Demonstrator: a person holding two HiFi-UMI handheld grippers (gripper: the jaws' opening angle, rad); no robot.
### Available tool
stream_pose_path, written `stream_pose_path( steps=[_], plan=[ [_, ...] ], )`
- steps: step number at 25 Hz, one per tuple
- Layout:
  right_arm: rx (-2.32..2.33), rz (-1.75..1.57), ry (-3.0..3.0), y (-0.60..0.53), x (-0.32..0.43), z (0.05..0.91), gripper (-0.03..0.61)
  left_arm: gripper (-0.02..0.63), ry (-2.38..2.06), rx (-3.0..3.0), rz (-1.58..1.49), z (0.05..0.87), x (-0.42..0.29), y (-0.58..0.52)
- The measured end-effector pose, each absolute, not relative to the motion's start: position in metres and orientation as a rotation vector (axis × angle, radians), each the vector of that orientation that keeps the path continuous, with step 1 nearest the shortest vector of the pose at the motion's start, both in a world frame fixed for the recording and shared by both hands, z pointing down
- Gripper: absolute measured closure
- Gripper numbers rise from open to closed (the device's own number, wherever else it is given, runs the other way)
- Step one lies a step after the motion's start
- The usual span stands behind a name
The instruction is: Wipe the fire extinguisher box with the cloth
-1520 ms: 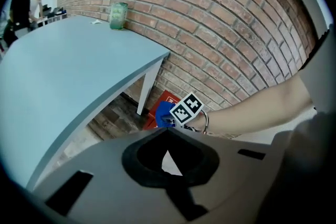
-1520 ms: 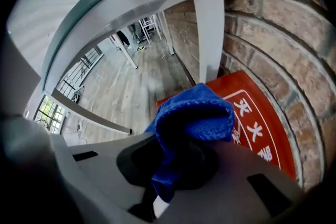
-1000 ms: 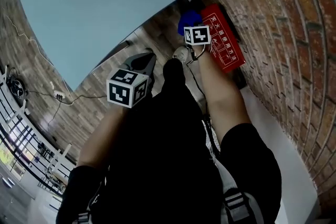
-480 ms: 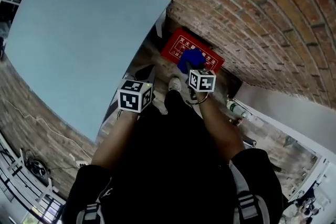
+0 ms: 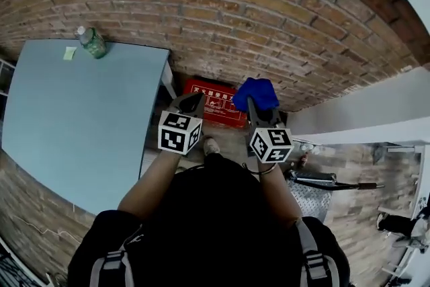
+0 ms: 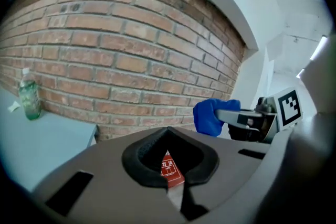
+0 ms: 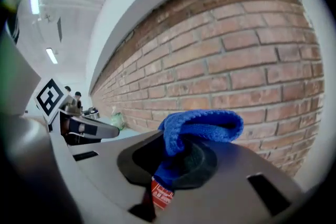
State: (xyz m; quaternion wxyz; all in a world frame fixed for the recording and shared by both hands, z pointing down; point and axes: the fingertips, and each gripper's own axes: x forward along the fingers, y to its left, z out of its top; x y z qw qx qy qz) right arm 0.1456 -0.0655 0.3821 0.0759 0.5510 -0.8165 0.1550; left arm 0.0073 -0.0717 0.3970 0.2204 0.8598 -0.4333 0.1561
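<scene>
Cloth (image 5: 256, 92) in right claw (image 5: 255, 105), near box (image 5: 211, 103)

A green plastic bottle (image 5: 93, 42) and a small yellowish note (image 5: 70, 52) sat on the pale blue table (image 5: 60, 124) against the brick wall (image 5: 269, 17).

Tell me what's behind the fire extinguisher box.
A brick wall stands behind the red fire extinguisher box. The blue cloth, clamped by the right gripper, covers the box's right end, hiding what is behind there.

The right gripper (image 5: 254, 104) carries a blue cloth (image 5: 256, 91) just right of the red fire extinguisher box (image 5: 218, 101). A bottle (image 5: 92, 42) stands far left.
</scene>
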Motion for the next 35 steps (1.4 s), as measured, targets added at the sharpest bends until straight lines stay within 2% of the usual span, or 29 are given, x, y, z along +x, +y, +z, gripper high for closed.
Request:
stream_pose_path(
  steps=[5,8,35],
  plan=[
    [1.822,0.233,-2.394,-0.059,0.157,0.315,0.532,0.617,-1.144,2.508,0.409,0.358,0.033,-0.076],
    [1.811,0.233,-2.428,-0.057,0.152,0.303,0.532,0.617,-1.139,2.544,0.395,0.344,0.037,-0.075],
    [1.566,0.291,-2.562,-0.074,0.061,0.313,0.532,0.617,-1.267,2.386,0.354,0.349,-0.047,-0.066]
  ],
)
